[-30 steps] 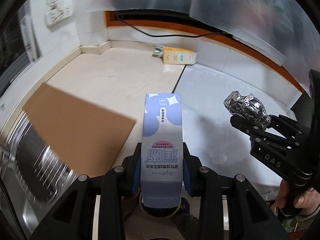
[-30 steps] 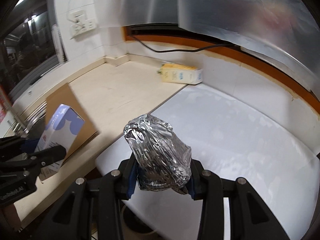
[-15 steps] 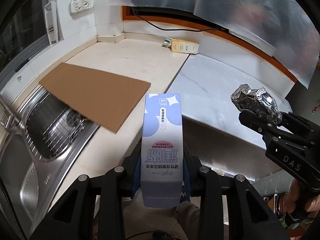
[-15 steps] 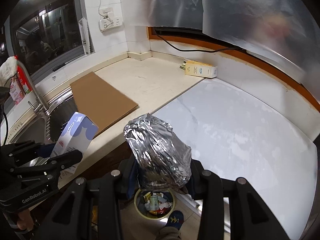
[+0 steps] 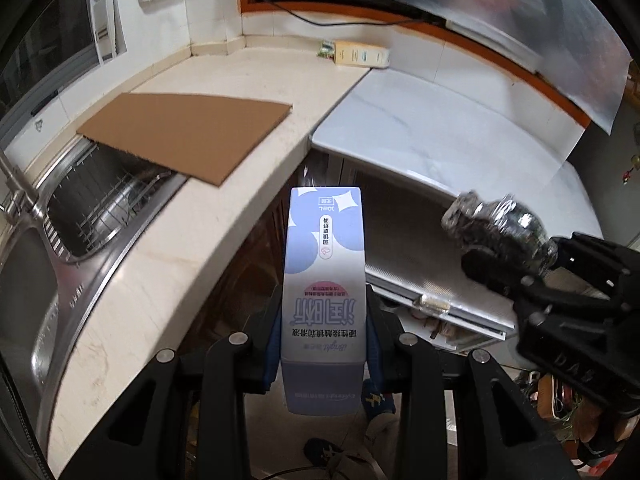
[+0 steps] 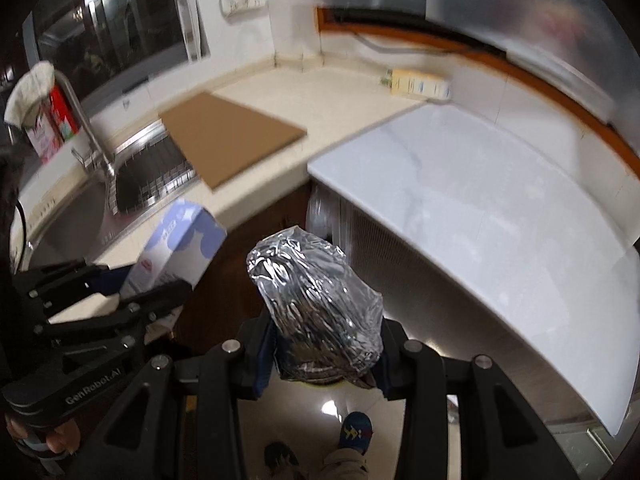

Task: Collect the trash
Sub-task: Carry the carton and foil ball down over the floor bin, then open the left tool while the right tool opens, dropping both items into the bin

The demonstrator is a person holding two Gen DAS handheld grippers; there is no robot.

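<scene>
Between the left gripper's (image 5: pixel 324 344) fingers sits the lavender carton (image 5: pixel 323 280), clamped at its lower body and pointing straight ahead; right gripper (image 6: pixel 326 356) likewise clenched on the crumpled foil ball (image 6: pixel 316 312), which bulges above and ahead of its jaws. What changed over the last second: both grippers have pulled back off the counter and tipped downward. A second ago the beige countertop (image 5: pixel 152 280) filled the space ahead of both; now its front edge lies ahead-left of the left gripper, the white slab (image 6: pixel 480 208) ahead-right of the right one, and dark cabinet fronts plus floor show directly ahead and below. Person's shoes (image 6: pixel 356 432) visible under the right gripper. Half a second ago a bin with rubbish showed below the right gripper; now the foil hides that spot, only a thin yellowish rim peeks under it, can't confirm. Meaning: pickup of these two pieces looks done, carry-to-bin phase underway, release probably next once over the bin. Still on the counter far ahead: yellow box (image 5: pixel 362 56) against the back wall, cardboard sheet (image 5: pixel 188 136) overhanging the sink (image 5: pixel 52 248), ahead-left. So likely more trash left to fetch.
</scene>
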